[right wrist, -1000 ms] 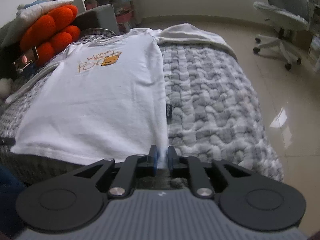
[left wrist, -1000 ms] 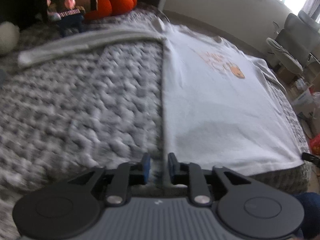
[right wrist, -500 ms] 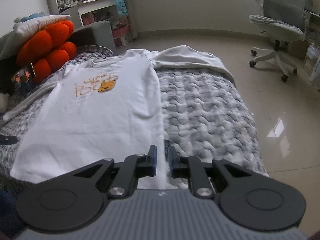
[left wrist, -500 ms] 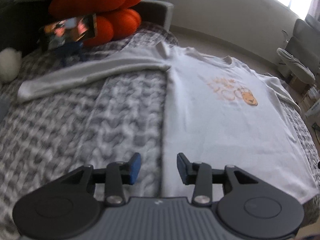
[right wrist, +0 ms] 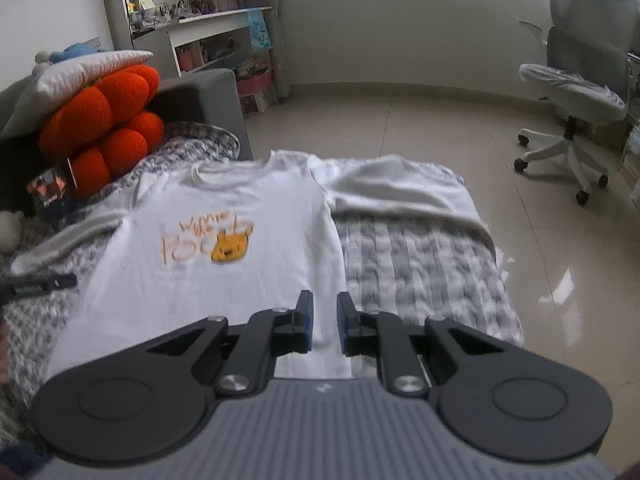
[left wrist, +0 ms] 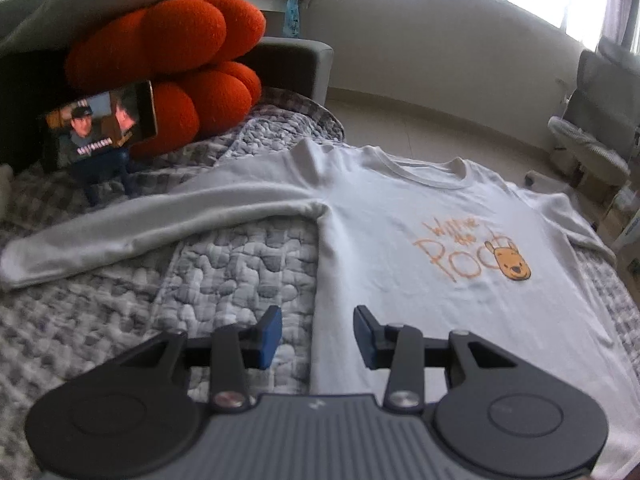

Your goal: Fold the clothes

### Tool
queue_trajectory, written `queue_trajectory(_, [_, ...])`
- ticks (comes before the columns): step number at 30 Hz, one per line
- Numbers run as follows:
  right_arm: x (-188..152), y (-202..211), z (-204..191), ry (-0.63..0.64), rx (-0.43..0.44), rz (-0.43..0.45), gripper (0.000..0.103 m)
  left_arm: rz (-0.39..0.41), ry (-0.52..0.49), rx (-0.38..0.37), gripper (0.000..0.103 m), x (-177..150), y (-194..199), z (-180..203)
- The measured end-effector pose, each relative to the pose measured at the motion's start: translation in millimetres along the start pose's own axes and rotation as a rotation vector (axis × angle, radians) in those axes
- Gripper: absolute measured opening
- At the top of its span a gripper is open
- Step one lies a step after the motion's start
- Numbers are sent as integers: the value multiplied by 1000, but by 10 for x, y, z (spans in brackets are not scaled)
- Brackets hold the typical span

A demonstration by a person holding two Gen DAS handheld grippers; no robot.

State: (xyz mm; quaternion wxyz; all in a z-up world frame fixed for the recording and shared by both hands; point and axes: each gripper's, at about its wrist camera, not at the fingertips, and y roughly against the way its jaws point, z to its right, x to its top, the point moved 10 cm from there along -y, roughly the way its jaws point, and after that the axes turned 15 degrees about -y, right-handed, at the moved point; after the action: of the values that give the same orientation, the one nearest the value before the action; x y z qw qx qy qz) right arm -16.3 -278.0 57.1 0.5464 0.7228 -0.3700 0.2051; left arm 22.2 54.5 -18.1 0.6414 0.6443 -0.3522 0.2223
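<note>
Both grippers have let go and lifted, left gripper (left wrist: 316,332) jaws wide, right gripper (right wrist: 323,320) jaws slightly parted, above the flat white long-sleeved cotton shirt (right wrist: 224,264), collar pointing away, on the grey quilted bed (right wrist: 420,276)

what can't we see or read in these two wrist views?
- Shirt bottom hem: hidden behind the gripper body, both views.
- Left sleeve cuff: cut off by the left-view edge.
- Print lettering: blurred in the right view.
- Left gripper: only a tip shows in the right view; its jaws read open in its own view.

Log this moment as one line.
shirt: flat on bed, sleeves spread | left tool: open | right tool: open | fold: not begun
</note>
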Motion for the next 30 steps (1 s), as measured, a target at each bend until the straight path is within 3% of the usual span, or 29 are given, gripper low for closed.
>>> queue_trajectory(2, [122,79,-35,2,8,14,37,-2,16,1,38,-43,-79,-83])
queue_trajectory(8, [420,238,-150,31,42,65,44,15,40,56,35,-50,-226,-442])
queue_trajectory(9, [448,240,-177,30,59,77,50,20,48,62,35,-39,-237,-492])
queue_trajectory(11, [448,238,-231,25,109,121,76,14,84,71,34,-21,-246,-542])
queue_trajectory(14, [340,132,-209,-20,152,159,78,11,76,76,34,43,-206,-417])
queue_trajectory(18, [126,-196,-111,-55,73,113,79,-7,-5,109,42,107,-171,-108])
queue_trajectory(20, [-4,-353,-140,-15,32,75,82,-20,-35,133,42,108,-204,2])
queue_trajectory(23, [-126,-518,-219,63,-12,54,87,-19,-68,145,51,138,-254,151])
queue_trajectory(26, [-156,-629,-280,97,-29,69,99,-5,-62,131,61,189,-301,233])
queue_trajectory(30, [-108,-770,-330,76,-37,98,102,8,-73,147,66,251,-376,308])
